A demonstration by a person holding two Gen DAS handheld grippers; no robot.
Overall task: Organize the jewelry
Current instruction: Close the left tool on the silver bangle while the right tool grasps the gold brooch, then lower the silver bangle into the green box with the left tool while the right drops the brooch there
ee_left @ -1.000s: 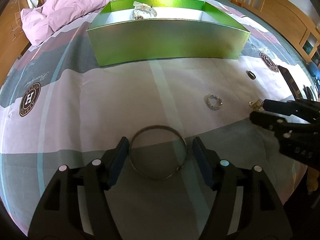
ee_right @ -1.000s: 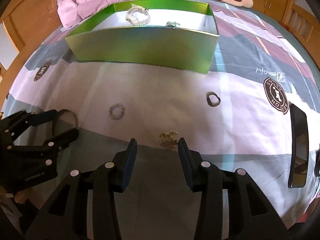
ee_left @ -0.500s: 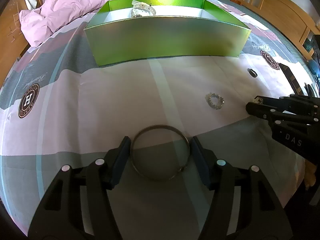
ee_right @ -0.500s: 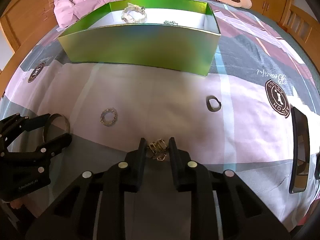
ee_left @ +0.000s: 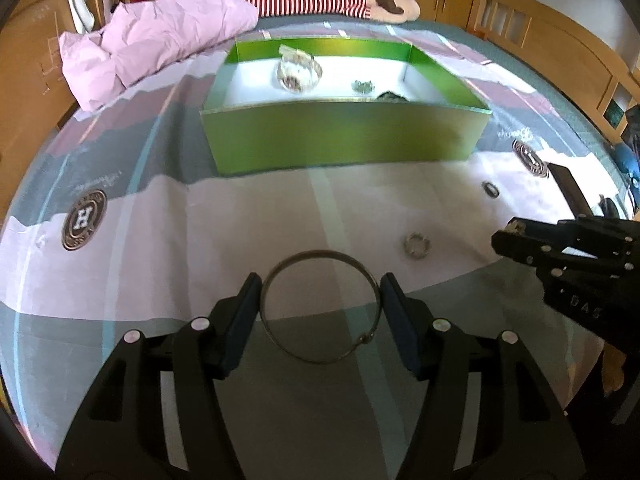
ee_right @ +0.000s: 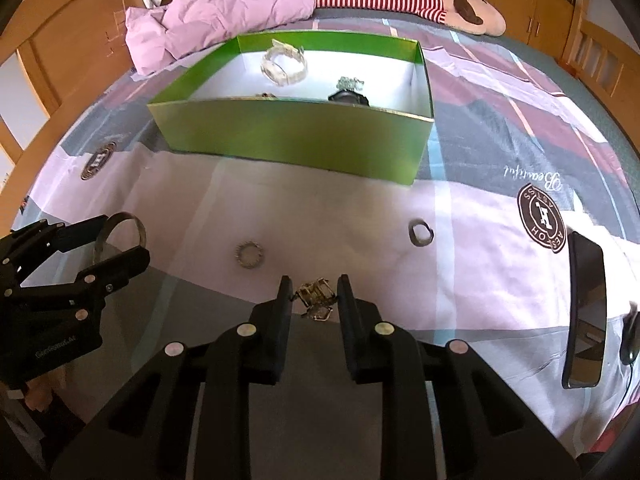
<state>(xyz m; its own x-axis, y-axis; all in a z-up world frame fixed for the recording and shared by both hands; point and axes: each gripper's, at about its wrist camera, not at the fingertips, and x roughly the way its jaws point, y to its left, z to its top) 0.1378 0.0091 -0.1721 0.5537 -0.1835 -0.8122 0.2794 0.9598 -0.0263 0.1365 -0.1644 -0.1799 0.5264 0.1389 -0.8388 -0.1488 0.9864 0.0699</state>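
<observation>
Bedspread (ee_left: pixel 224 240) scene | left gripper (ee_left: pixel 320 312) jaws pinching bangle (ee_left: pixel 320 306) at 6 o'clock | right gripper (ee_right: pixel 314 300) jaws clamped on gold charm (ee_right: pixel 316 300) | green box (ee_right: pixel 296 140) at 12 holds several pieces | two rings left on bed

One green box (ee_right: pixel 296 142), one bangle (ee_left: pixel 320 306), two rings (ee_right: pixel 248 254) (ee_right: pixel 421 233), one gold clasp piece (ee_right: pixel 316 298), one phone (ee_right: pixel 585 308).
</observation>
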